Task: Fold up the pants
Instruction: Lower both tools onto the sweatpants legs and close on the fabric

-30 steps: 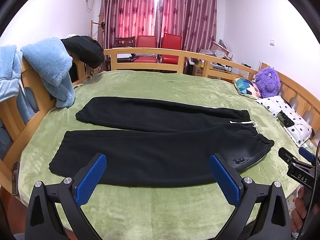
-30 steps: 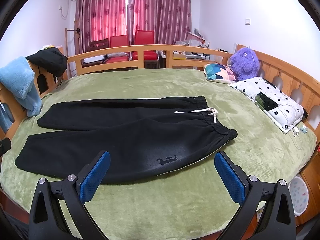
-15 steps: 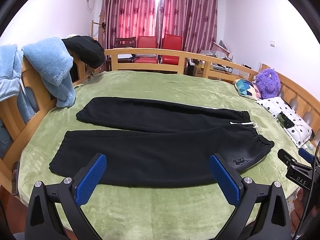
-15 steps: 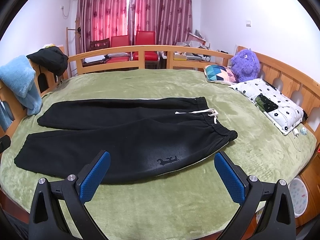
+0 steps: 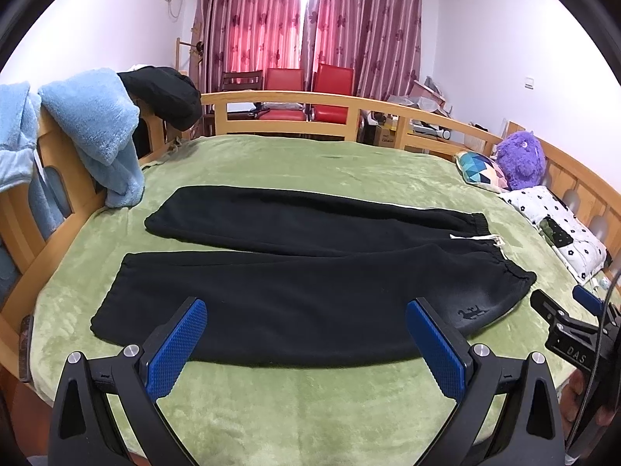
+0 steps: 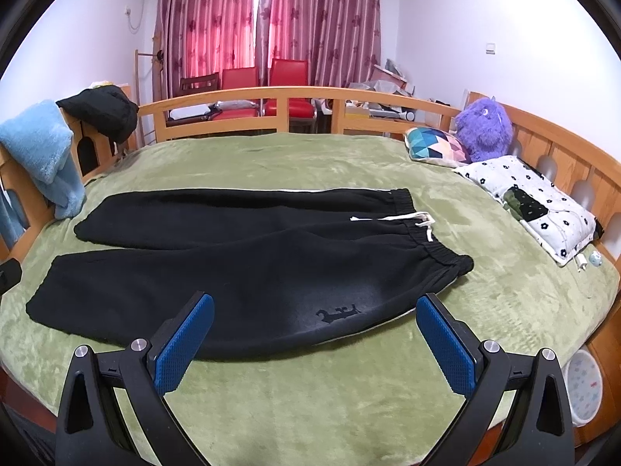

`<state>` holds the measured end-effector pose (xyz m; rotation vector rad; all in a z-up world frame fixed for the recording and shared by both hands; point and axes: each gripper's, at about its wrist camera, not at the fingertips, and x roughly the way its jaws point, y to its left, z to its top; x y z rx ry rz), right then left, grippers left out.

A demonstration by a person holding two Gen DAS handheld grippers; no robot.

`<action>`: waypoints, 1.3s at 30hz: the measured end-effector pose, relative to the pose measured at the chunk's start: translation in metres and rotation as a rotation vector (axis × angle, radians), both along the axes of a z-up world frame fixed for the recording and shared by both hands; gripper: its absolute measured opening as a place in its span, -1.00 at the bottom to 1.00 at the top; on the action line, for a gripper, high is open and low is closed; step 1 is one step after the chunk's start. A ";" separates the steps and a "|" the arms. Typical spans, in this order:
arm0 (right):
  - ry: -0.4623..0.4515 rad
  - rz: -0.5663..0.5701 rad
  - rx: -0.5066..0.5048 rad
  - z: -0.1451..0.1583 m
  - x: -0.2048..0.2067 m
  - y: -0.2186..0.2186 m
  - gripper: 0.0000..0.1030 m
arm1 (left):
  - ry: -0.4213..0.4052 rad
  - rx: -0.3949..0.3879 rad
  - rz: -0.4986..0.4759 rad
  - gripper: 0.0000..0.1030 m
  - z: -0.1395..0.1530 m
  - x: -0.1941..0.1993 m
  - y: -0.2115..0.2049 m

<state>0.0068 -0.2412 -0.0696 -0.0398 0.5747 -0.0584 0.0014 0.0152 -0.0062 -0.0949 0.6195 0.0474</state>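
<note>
Your left black two-finger gripper with blue ribbed pads (image 5: pixel 306 345) has its jaws spread wide, gripping nothing. Your right black gripper with blue ribbed pads (image 6: pixel 315 343) is equally wide, also unloaded; in the left view it juts in at 4 o'clock (image 5: pixel 570 320).

1 pants (image 5: pixel 310 272) (2 pillows (image 6: pixel 535 206))
</note>
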 end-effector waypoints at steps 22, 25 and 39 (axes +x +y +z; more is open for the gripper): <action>0.193 -0.163 0.217 -0.137 0.090 -0.098 0.74 | 0.206 -0.334 0.279 0.90 -0.179 0.050 0.139; 0.222 -0.193 0.263 -0.150 0.099 -0.116 0.74 | 0.215 -0.412 0.318 0.88 -0.199 0.049 0.163; 0.276 -0.227 0.371 -0.183 0.172 -0.129 0.75 | 0.178 -0.480 0.375 0.71 -0.210 0.093 0.193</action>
